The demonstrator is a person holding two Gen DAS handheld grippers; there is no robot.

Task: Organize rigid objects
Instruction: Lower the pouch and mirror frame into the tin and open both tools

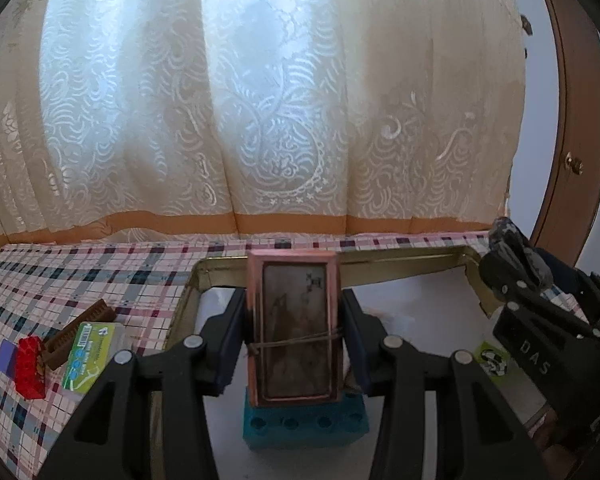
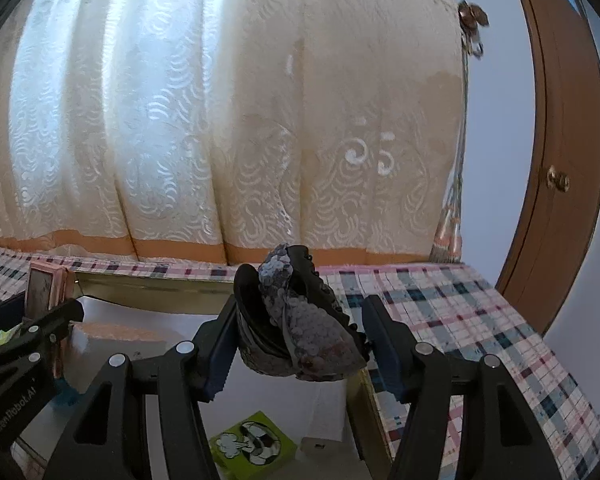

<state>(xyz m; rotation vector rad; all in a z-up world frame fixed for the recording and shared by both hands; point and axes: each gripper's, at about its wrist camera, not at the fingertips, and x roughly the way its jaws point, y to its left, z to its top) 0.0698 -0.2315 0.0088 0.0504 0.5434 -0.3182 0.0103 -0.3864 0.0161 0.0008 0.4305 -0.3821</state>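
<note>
Left wrist view: the left gripper was clamped on a pink-framed case bound with a rubber band, holding it upright over the gold-rimmed tray. The case's lower end sat against or just above a teal building block lying in the tray; whether they touched could not be told. A green football card also lay inside the tray, to the right. Out on the checked tablecloth, left of the tray, four things waited together: a purple block, a red building brick, a brown comb and a green-labelled box. The right gripper showed at the right edge, carrying something dark and mottled.

Right wrist view: the right gripper held a small sequinned shoe, its fingers set fairly wide; the left pad pressed the shoe, while contact on the right was unclear. The shoe hung above the tray's right rim, not yet set down. The football card lay below it.

By my judgement the sorting was roughly half done: two items already in the tray, two more carried towards it, four left on the cloth.
</note>
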